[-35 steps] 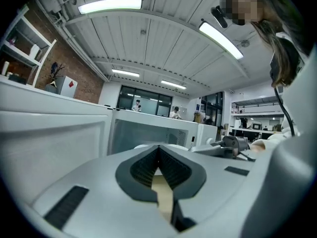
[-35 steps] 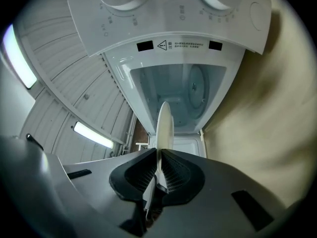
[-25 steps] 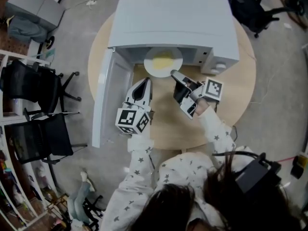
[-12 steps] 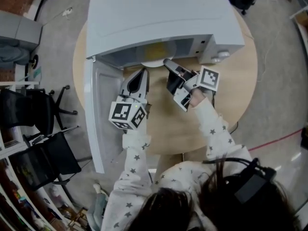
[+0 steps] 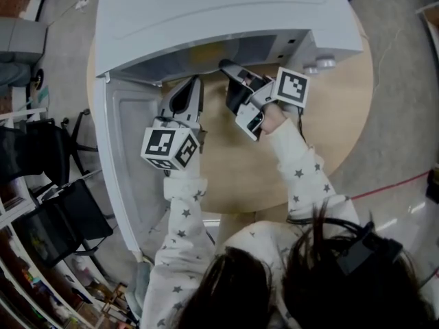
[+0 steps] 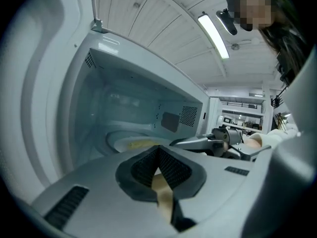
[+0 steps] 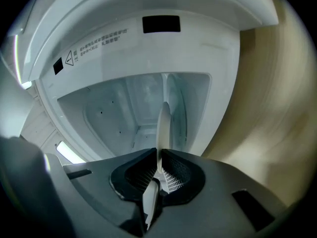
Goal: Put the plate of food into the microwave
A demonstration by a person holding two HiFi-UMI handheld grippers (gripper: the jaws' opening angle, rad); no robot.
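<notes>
The white microwave (image 5: 226,12) stands on the round wooden table (image 5: 329,136) with its door (image 5: 127,163) swung open to the left. A white plate (image 6: 130,144) with yellow food lies low inside the cavity. My right gripper (image 5: 224,66) reaches into the opening and is shut on the plate's near rim, which shows edge-on (image 7: 162,125) between its pads. My left gripper (image 5: 193,82) hovers at the cavity's left front, just left of the right one. Its jaws are together with nothing between them. From the head view the microwave's roof hides most of the plate.
The microwave's control knobs (image 5: 322,64) sit at its right front corner. The open door overhangs the table's left edge. Black office chairs (image 5: 41,156) stand on the floor to the left. Bare tabletop lies between the grippers and the person.
The plate, held by my right gripper, has gone from the microwave's mouth to inside the cavity. Both grippers have moved forward toward the oven, and the head view has shifted closer.
</notes>
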